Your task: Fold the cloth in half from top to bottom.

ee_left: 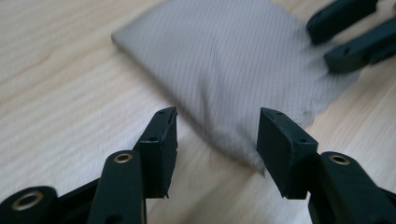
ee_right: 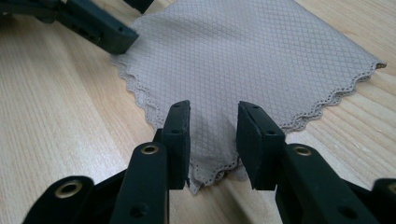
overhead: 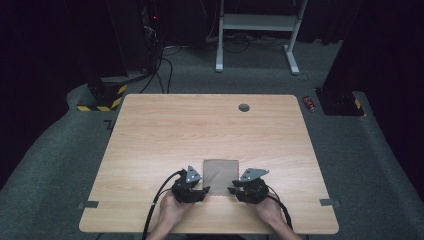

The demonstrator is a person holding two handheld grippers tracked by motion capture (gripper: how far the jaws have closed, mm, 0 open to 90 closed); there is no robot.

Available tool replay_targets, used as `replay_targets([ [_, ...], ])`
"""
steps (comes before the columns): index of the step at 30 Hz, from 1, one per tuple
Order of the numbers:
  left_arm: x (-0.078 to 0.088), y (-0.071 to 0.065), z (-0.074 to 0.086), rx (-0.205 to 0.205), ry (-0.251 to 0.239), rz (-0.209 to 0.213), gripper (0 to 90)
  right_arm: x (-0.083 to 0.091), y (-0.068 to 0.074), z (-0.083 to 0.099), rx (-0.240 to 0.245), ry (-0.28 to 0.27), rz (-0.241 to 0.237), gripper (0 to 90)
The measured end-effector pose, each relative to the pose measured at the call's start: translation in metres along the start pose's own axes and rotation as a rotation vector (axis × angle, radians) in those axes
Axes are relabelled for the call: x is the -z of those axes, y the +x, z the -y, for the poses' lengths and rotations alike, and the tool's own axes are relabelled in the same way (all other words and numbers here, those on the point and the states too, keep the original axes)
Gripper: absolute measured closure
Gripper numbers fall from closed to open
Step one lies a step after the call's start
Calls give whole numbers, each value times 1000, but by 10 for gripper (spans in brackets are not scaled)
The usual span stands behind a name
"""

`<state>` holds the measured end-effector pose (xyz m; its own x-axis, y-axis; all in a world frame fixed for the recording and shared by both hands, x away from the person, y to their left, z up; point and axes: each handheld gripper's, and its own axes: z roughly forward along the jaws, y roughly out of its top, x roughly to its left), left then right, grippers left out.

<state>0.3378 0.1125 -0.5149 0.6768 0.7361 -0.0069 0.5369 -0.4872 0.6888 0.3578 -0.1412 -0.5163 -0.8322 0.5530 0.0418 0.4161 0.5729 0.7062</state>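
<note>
You had a small grey-brown cloth (overhead: 220,175) lying flat on the wooden table (overhead: 165,135), at the near middle, close to your edge. It looked folded, with layered scalloped edges showing in the right gripper view (ee_right: 261,60).

Your left gripper (overhead: 205,190) sat at the cloth's near left corner, held in your left hand (overhead: 172,209). In the left gripper view its jaws were spread wide, one on each side of that corner; the cloth (ee_left: 233,65) lay between and beyond them, and the corner tip looked blurred, so you could not tell if either jaw touched it. Nothing was pinched.

Your right gripper (overhead: 233,190) sat at the near right corner, held in your right hand (overhead: 270,211). In the right gripper view its jaws were parted, narrower than the left's, straddling the pointed corner of the cloth. The fabric rose slightly between them, but a gap showed, so not clamped.

Each gripper view caught the other gripper's jaws: the right gripper (ee_left: 350,32) at the top right of the left view, the left gripper (ee_right: 88,25) at the top left of the right view, both at the cloth's edge.

Black cables (overhead: 155,200) trailed back from the grippers toward you. A round grey grommet (overhead: 244,107) sat in the table's far side. Behind, on the carpet, stood a white desk frame (overhead: 257,30).
</note>
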Motion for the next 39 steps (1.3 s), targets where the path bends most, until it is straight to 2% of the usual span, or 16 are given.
replay_targets([
  [5,8,-1,5,-21,3,-11,463,2,0,-1,16,4,11,631],
  [7,11,4,3,10,-21,2,462,4,-5,-2,-18,-18,15,635],
  [12,9,20,-13,112,-97,37,463,6,-35,-12,-138,-61,70,646],
  [14,5,24,-22,128,-99,37,453,4,-43,-17,-163,-69,91,642],
  [16,0,26,-33,137,-81,56,432,0,-51,-23,-179,-71,111,638],
  [18,-2,26,-39,133,-74,36,430,-4,-57,-27,-197,-69,125,634],
  [20,-10,31,-45,136,-49,-13,430,-9,-63,-29,-209,-64,136,632],
  [22,-17,38,-47,177,-47,-34,437,-13,-68,-30,-221,-58,139,632],
  [25,-29,48,-52,189,-24,-70,456,-18,-72,-31,-229,-49,133,650],
  [27,-33,50,-54,187,-20,-69,483,-21,-73,-31,-219,-49,124,676],
  [28,-35,51,-55,199,-25,-63,515,-22,-73,-32,-216,-44,117,693],
  [31,-42,55,-57,185,17,-65,603,-27,-73,-34,-193,-21,107,764],
  [34,-47,56,-59,161,41,-45,727,-30,-74,-35,-170,-5,116,870],
  [37,-49,56,-64,129,46,-53,853,-30,-74,-37,-159,6,118,885],
  [39,-50,57,-67,118,50,-56,881,-29,-74,-41,-143,6,133,888],
])
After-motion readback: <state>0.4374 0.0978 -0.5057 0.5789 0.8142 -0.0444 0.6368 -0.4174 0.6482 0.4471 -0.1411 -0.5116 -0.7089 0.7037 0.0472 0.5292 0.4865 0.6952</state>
